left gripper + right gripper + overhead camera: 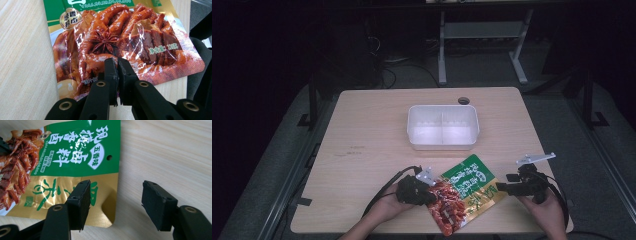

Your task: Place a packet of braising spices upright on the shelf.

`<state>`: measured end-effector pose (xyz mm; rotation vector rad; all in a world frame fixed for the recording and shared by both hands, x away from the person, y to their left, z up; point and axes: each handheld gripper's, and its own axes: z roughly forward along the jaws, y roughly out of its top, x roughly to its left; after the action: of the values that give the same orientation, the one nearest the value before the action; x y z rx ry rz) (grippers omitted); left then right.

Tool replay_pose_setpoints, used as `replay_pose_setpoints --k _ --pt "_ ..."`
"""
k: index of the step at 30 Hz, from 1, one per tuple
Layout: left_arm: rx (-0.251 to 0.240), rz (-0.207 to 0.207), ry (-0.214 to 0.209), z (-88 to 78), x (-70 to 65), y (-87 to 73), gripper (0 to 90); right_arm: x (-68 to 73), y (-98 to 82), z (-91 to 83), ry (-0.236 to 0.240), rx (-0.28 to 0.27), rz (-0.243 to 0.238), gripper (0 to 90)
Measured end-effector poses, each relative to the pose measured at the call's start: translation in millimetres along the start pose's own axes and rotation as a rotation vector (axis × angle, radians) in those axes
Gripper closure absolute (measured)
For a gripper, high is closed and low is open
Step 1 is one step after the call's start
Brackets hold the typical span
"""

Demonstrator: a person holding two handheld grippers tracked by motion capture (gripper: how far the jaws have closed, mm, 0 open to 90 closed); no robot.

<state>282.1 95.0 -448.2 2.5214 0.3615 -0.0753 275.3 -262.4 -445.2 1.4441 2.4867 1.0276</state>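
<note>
A food pouch, green and gold with a printed picture of braised meat, lies near the table's front edge. My left gripper comes in from the left and is shut on the pouch's meat-picture end. In the left gripper view the two jaws stand pressed together over the pouch. My right gripper sits at the pouch's right end, open. In the right gripper view its jaws straddle the gold corner of the pouch: one pad over the foil, the other over bare table, neither pressing on it.
A white two-compartment plastic container stands empty at mid-table behind the pouch. A round cable hole sits at the far edge of the wooden table. Desk legs and cables stand on the dark floor beyond.
</note>
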Motion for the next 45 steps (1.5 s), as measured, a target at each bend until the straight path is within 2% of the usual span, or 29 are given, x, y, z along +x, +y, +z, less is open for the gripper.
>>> replay_pose_setpoints --k 12,22,32,36,40,45 --pt "-0.001 -0.001 0.002 1.2 -1.6 -0.3 86.1 6.9 3.1 13.3 0.036 0.058 -0.031 43.8" --pt "-0.003 0.002 0.002 1.8 -2.7 -0.1 85.6 9.7 4.0 16.1 0.066 0.073 -0.038 48.2" --pt "-0.005 0.001 0.001 2.5 -3.8 0.3 85.5 12.7 5.3 13.7 0.081 0.054 -0.041 49.5" --pt "-0.006 0.002 0.001 2.7 -4.0 0.5 85.4 15.0 6.3 11.4 0.1 0.033 -0.04 50.2" --pt "-0.005 0.005 0.0 2.9 -4.3 0.9 85.4 19.7 8.4 8.6 0.145 0.001 -0.041 52.3" --pt "-0.004 0.005 0.0 3.2 -4.9 1.2 85.2 22.6 9.7 11.9 0.161 0.012 -0.044 54.3"
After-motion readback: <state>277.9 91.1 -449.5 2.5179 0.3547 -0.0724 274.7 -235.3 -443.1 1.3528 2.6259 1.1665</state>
